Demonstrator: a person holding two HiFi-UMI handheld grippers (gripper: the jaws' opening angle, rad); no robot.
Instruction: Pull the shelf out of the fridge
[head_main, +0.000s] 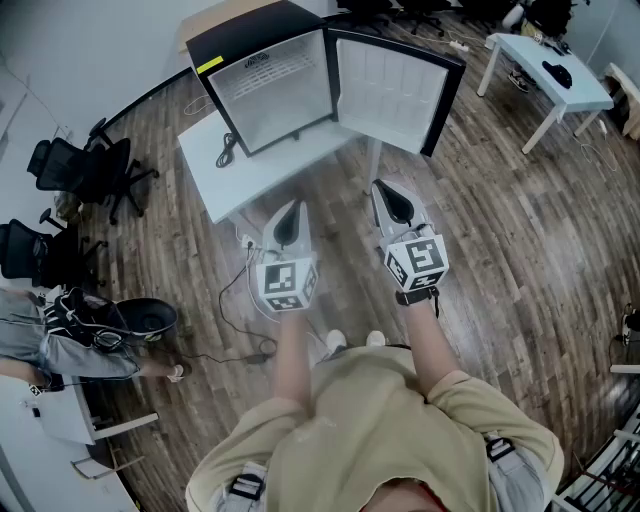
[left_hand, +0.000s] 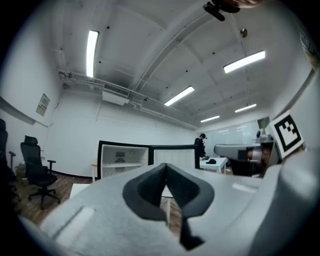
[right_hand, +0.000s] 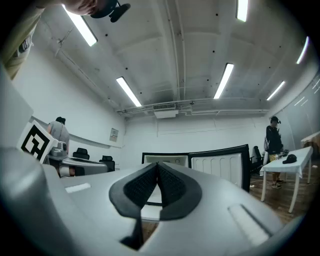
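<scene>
Closest to me, my left gripper (head_main: 292, 212) and right gripper (head_main: 388, 195) are both pinched fully closed, holding nothing. Shelf (head_main: 266, 72) sits inside the fridge (head_main: 215, 45), door (head_main: 392, 85) open, on the white table (head_main: 262, 172), well apart from both.

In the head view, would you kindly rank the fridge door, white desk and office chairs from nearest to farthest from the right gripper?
1. Fridge door, straight ahead of the right gripper.
2. White desk, far right.
3. Office chairs, far left.

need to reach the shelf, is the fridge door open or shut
Open. The fridge door swings out to the right, baring the white inside of the fridge.
</scene>
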